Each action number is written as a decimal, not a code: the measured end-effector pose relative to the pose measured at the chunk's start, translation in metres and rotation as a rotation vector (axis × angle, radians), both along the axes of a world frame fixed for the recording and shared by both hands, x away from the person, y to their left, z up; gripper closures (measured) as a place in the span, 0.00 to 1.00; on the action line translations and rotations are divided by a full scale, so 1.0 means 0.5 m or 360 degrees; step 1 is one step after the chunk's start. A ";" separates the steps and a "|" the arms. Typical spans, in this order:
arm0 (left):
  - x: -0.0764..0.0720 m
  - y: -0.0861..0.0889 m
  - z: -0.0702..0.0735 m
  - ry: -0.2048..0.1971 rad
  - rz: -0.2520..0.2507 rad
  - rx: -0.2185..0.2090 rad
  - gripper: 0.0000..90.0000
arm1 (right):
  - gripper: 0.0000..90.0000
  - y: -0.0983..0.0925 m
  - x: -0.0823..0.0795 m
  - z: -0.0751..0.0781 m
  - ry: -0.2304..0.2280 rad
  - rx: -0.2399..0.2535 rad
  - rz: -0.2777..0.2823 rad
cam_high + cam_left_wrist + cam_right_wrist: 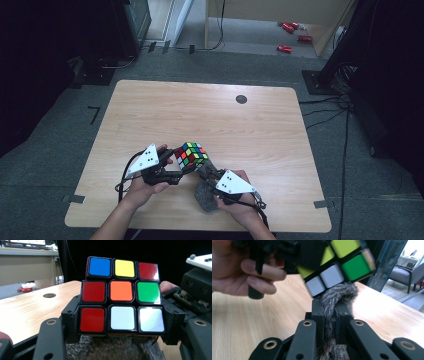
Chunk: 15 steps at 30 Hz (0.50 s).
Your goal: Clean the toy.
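Note:
A scrambled puzzle cube (191, 155) is held a little above the wooden table (210, 115), near its front edge. My left gripper (181, 165) is shut on it; in the left gripper view the two black jaws clamp the lower layer of the cube (122, 298) from both sides. My right gripper (206, 170) is shut on a grey furry cloth (204, 196). In the right gripper view the cloth (339, 293) bulges up between the jaws of the right gripper (331, 312) and touches the underside of the cube (342, 265). Part of the cloth (117, 347) hangs just below the cube.
A dark round grommet (241, 99) is set in the table's far side. Red cans (290, 29) lie on the floor beyond the table. Cables (345, 150) run along the floor at the right.

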<state>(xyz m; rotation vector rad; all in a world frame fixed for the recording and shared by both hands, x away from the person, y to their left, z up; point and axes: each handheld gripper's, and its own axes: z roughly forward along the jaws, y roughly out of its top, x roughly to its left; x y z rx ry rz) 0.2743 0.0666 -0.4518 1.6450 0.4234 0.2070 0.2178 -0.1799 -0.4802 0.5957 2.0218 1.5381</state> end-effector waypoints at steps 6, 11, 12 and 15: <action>0.002 0.003 0.002 0.0005 0.0047 0.0010 0.39 | 0.91 0.009 -0.001 -0.006 0.0021 -0.0023 0.0027; 0.007 0.001 0.000 0.0031 0.0100 0.0037 0.39 | 0.91 -0.025 0.012 0.006 0.0043 0.0042 -0.0113; 0.006 0.000 -0.001 0.0032 0.0101 0.0041 0.39 | 0.91 -0.033 0.016 0.007 0.0047 0.0054 -0.0142; 0.008 -0.003 -0.003 0.0028 0.0122 0.0060 0.39 | 0.91 -0.061 0.025 0.012 0.0054 0.0077 -0.0230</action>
